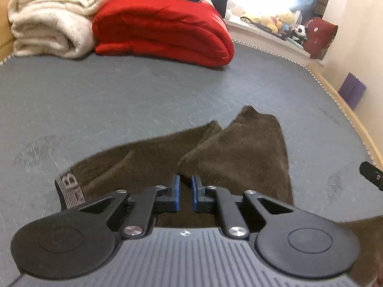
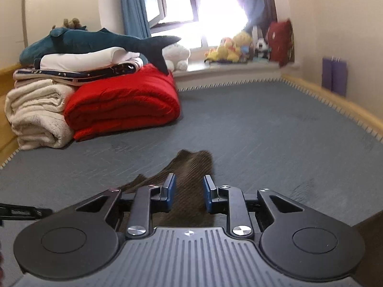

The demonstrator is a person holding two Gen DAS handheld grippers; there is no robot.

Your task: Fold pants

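Pants on bed; quilt behind, blanket to its left.

Open grey mattress surface is seen ahead and to the right of the brown pants. The far left is blocked by a red quilt beside a cream blanket, with a stacked pile above. The right is bounded by a wooden rail.
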